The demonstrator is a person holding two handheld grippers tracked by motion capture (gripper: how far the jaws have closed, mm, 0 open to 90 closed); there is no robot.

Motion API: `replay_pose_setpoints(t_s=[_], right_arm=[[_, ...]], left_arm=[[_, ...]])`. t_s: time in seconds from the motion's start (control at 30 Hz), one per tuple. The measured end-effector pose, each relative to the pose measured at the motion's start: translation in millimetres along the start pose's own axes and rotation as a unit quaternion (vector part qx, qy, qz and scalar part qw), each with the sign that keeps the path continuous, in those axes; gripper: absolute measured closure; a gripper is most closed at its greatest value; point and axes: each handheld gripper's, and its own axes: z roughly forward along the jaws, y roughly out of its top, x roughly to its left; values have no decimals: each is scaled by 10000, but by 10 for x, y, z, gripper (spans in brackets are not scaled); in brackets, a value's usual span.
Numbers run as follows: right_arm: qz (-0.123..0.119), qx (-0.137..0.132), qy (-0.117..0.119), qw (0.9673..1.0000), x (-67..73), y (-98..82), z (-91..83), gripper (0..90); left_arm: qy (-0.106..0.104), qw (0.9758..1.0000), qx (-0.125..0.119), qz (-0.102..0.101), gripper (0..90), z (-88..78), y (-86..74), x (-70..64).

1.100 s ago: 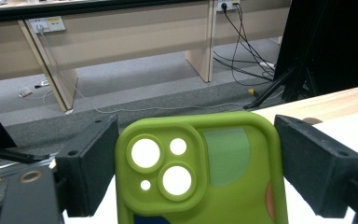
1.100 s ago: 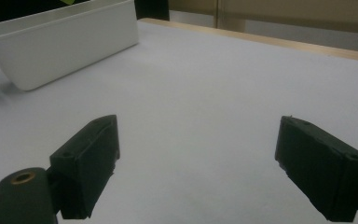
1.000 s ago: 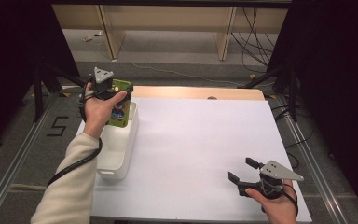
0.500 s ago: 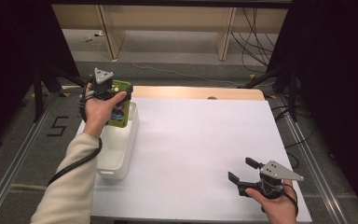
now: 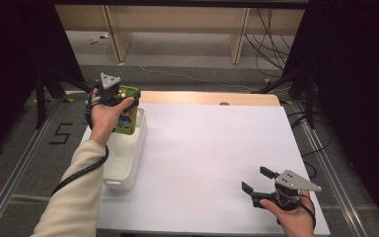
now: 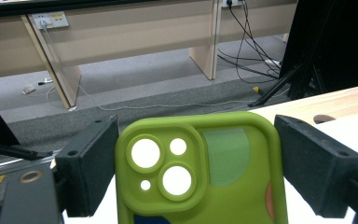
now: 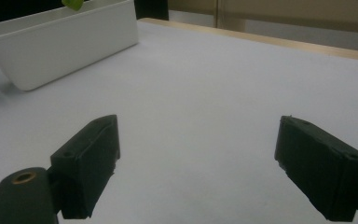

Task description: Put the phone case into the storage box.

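Note:
A person's left hand holds my left gripper [image 5: 128,102] over the far end of a white bin [image 5: 123,165]. It is shut on a green phone case [image 5: 127,119], which stands upright above the bin. In the left gripper view the green phone case [image 6: 200,172] shows its camera cut-outs between the two black jaws, which touch its side edges. My right gripper [image 5: 256,179] is held in a hand near the table's front right corner. It stands open just above the white tabletop [image 7: 200,84] with nothing between its jaws.
The white bin [image 7: 60,42] lies along the table's left edge. A wooden strip [image 5: 207,98] runs along the table's far edge. Beyond it are grey floor, desk legs and cables. Dark stands flank the table on both sides.

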Motion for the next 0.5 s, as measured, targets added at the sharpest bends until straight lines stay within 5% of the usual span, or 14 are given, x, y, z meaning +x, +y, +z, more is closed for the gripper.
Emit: replay_pose_setpoints(t_s=[0.5], right_arm=[[-13, 5, -27, 10000, -4, 3, -6, 151]], left_arm=[[0, 10000, 34, 40, 166, 66, 5, -18]])
